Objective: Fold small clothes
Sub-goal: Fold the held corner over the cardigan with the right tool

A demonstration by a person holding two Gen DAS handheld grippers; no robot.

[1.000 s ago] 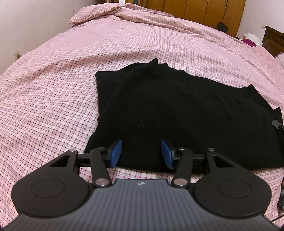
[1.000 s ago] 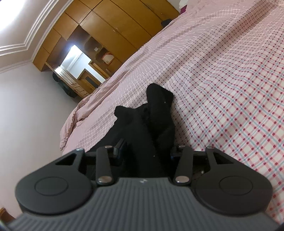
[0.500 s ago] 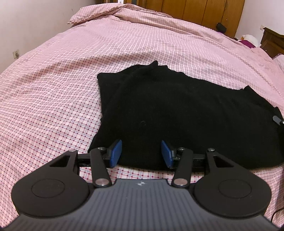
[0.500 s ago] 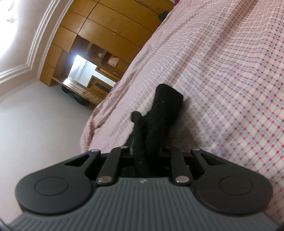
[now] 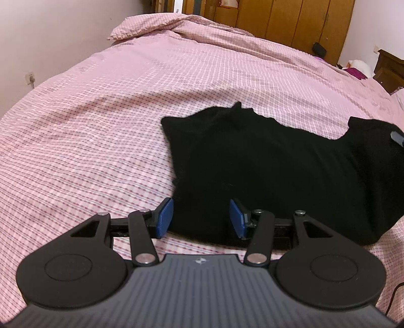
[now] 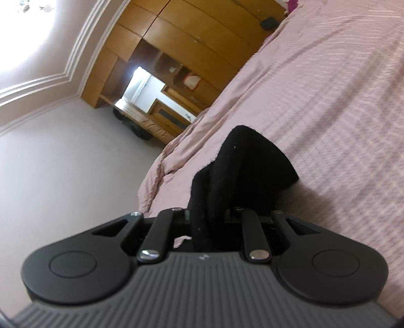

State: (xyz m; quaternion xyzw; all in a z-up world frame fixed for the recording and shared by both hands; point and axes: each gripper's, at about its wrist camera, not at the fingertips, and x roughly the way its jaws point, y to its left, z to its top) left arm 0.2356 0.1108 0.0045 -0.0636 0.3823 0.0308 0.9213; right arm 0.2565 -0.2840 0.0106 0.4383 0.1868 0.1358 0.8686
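Note:
A black knitted garment (image 5: 265, 171) lies flat on the pink checked bedcover (image 5: 101, 131). My left gripper (image 5: 201, 218) hovers over its near left corner, blue pads wide apart and open, with the cloth's edge showing between them but not pinched. My right gripper (image 6: 210, 214) is shut on a bunched corner of the same black garment (image 6: 247, 156) and holds it raised off the bed; the cloth hides its pads. In the left wrist view, a blue fingertip (image 5: 397, 138) of the right gripper shows at the garment's far right corner.
Wooden wardrobes (image 5: 290, 22) stand beyond the bed's far end, and a dark nightstand (image 5: 390, 68) is at the far right. The duvet is bunched up (image 5: 151, 25) at the far left. A wall with a socket (image 5: 30, 78) runs along the left.
The right gripper's jaws closed on the garment's corner and lifted it, tilting upward. The left gripper drifted a little, so the garment sits further right in its view.

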